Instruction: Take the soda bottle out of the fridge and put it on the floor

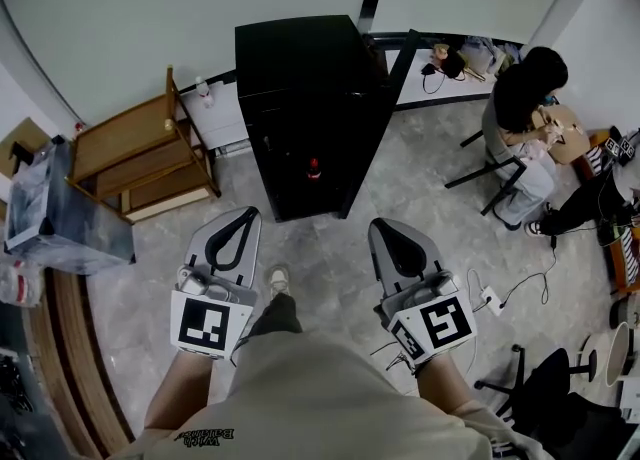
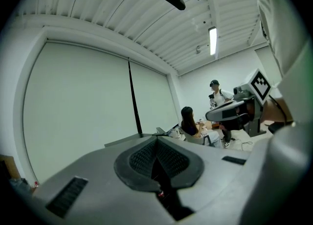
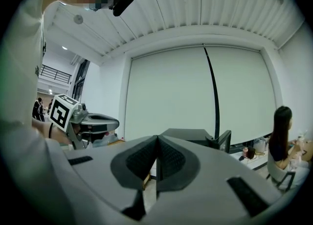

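The black fridge [image 1: 300, 98] stands ahead on the grey floor with its door [image 1: 385, 108] swung open to the right. Inside, low down, a dark soda bottle with a red cap [image 1: 313, 168] stands upright. My left gripper [image 1: 243, 212] and right gripper [image 1: 386, 224] are held side by side in front of the fridge, short of it and touching nothing. Both point at it. The left gripper [image 2: 156, 139] has its ribbed pads pressed together with nothing between them. The right gripper [image 3: 156, 137] is shut and empty too. The fridge top [image 3: 188, 133] shows beyond the right jaws.
Wooden shelving [image 1: 140, 153] and a clear plastic bin [image 1: 60, 208] stand to the left of the fridge. A person [image 1: 520, 113] sits at a desk [image 1: 440, 68] at the right. A power strip with cables [image 1: 490, 298] and an office chair [image 1: 560, 398] are on the floor at right.
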Available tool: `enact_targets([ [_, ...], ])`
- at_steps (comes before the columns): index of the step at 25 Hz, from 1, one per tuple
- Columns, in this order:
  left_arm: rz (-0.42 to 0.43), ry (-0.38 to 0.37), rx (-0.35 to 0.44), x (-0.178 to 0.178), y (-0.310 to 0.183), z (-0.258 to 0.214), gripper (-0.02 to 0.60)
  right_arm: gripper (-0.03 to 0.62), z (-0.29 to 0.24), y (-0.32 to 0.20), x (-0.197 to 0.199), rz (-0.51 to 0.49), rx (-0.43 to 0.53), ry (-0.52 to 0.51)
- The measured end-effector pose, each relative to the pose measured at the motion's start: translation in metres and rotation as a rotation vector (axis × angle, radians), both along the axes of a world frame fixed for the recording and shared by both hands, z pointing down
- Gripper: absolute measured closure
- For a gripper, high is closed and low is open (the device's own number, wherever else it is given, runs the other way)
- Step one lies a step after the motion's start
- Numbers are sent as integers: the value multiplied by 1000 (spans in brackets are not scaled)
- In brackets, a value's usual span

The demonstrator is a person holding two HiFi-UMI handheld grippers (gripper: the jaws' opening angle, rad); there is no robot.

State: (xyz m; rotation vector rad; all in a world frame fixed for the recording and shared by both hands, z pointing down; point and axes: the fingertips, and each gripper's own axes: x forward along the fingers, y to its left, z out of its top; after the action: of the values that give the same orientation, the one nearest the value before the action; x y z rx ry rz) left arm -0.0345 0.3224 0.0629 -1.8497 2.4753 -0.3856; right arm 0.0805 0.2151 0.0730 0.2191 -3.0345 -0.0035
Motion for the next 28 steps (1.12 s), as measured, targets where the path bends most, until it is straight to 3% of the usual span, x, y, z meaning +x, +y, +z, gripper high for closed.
enact_targets([
  [18, 176, 31, -33, -188, -97, 15, 575, 599, 18, -82, -193, 125, -17, 111],
  [28, 197, 49, -19, -238, -100, 21, 575, 599, 18, -90, -246, 148, 3, 123],
])
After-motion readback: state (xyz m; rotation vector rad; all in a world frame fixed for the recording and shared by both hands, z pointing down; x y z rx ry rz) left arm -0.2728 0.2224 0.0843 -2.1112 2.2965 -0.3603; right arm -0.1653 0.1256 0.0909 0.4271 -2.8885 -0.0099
